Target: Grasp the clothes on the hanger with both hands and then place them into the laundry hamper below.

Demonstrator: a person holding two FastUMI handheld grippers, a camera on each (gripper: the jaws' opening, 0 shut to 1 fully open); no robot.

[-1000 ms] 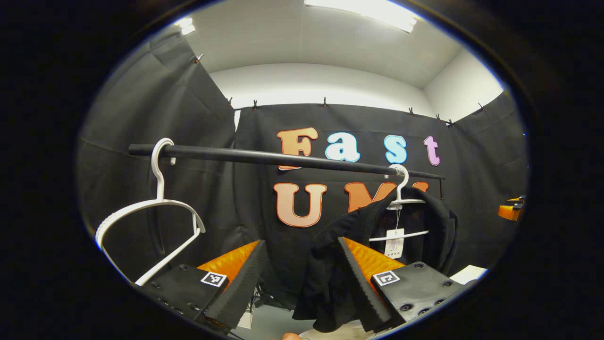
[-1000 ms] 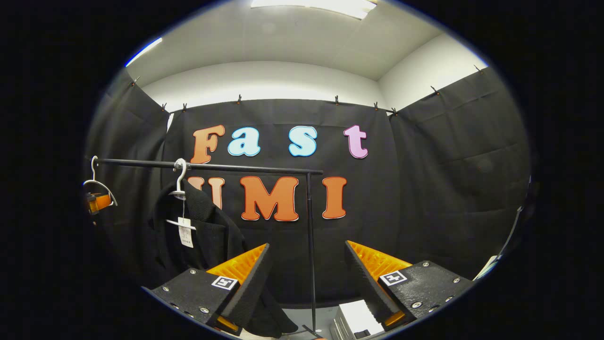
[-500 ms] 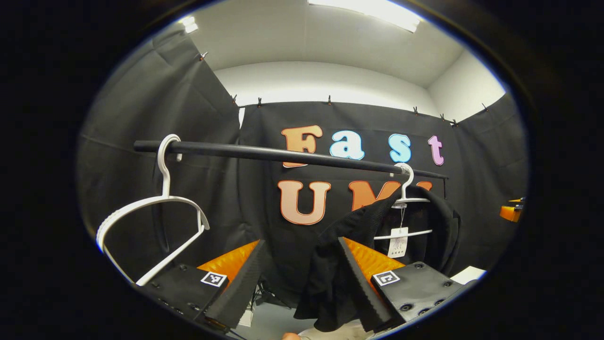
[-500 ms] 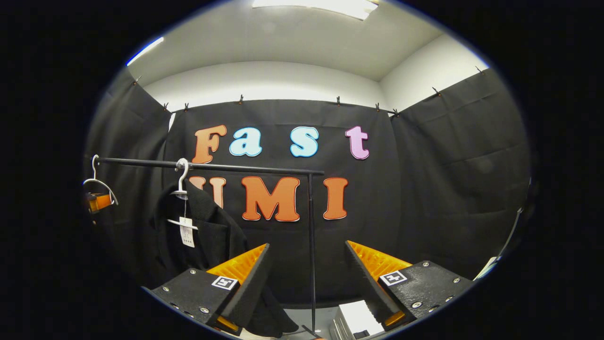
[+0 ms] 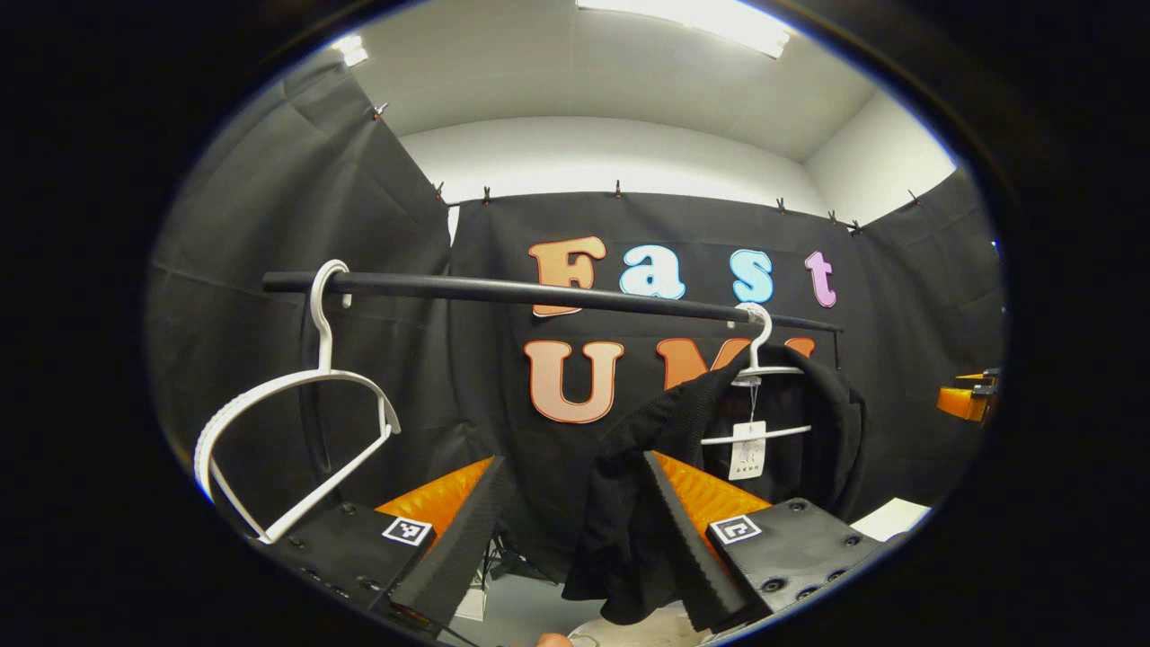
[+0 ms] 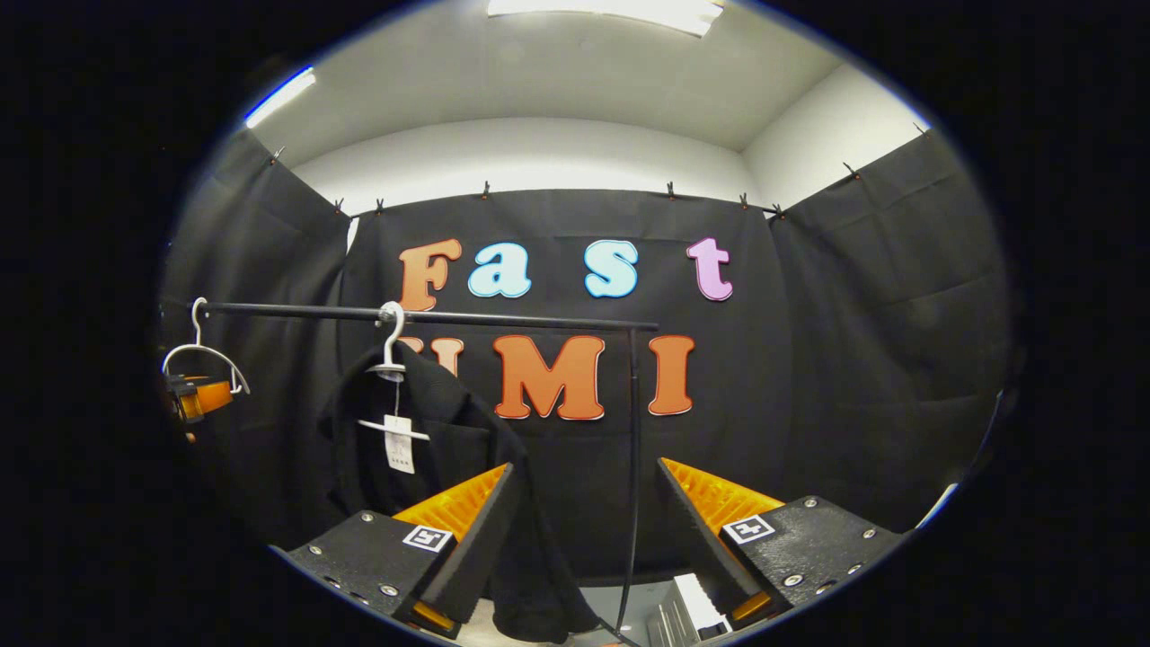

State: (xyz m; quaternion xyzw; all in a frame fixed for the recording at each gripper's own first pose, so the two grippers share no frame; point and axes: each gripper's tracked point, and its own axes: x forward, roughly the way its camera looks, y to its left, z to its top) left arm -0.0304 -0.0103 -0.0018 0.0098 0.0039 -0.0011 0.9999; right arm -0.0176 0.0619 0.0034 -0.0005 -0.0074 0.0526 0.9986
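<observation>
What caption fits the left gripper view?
Open left gripper nears a black garment hanging beside an empty hanger.

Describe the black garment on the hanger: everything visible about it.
The garment is black, with a ribbed, knit-like look. It hangs open-fronted on a white hanger hooked over the black rail. A white tag dangles on a string inside the neck. One front edge droops in folds toward the floor. In the left gripper view, it hangs behind the left hand-held gripper, whose open fingers do not pinch it.
</observation>
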